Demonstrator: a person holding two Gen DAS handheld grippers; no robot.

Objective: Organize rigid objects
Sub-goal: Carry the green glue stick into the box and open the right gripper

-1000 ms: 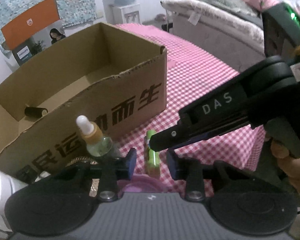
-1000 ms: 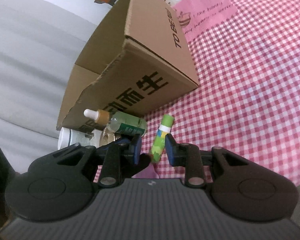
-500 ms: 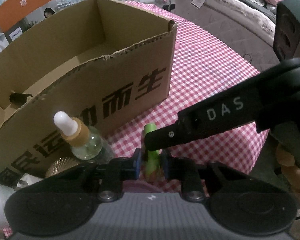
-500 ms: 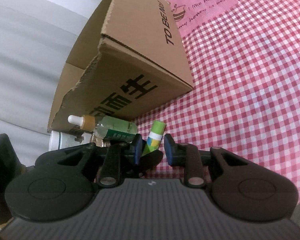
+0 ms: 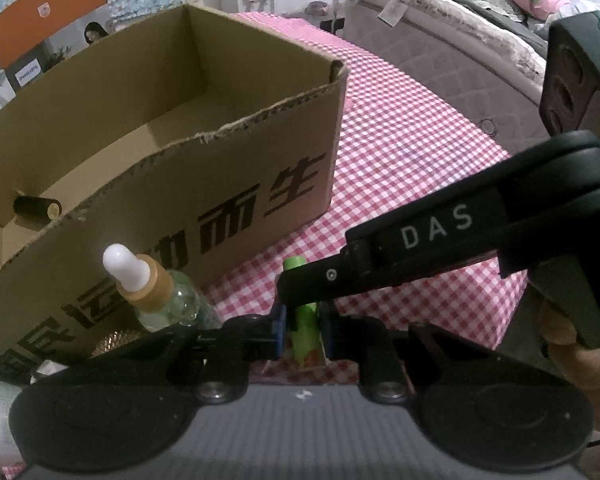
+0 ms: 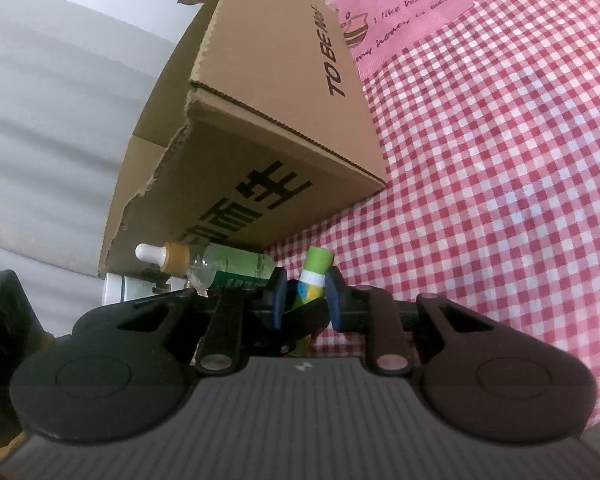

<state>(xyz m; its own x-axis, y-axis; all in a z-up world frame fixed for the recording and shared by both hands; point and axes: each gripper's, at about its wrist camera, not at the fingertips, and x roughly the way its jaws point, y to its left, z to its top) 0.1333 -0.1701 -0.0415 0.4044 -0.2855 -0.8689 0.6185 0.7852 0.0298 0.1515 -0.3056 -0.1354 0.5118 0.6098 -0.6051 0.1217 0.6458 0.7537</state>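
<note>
Both hand-held grippers are clamped on the same thing: the green tube (image 5: 305, 326), a small stick w/ white band and green cap, standing tilted on the checked table (image 5: 400, 140) just in front of the cardboard box (image 5: 260, 184). The left hand-held gripper (image 5: 302, 330) has its blue pads pressed on the tube's lower body; the right hand-held gripper (image 6: 305, 300) has closed on it nearer the cap end, crossing in from the side. Main risk, as a judgement: two grips on one short tube, so if the hands pull at diff. angles the tube could twist, slip out or pop its cap. Fingers are also crowded and may knock each other. The dropper bottle (image 5: 156, 292) lies just beside the left pads, leaning at the box wall, so a careless lift could nudge it and set it rolling. Box is nearly empty, w/ only a dark cylinder (image 5: 36, 206) in the far corner, so clearing its torn front rim is what the lift calls for.
</note>
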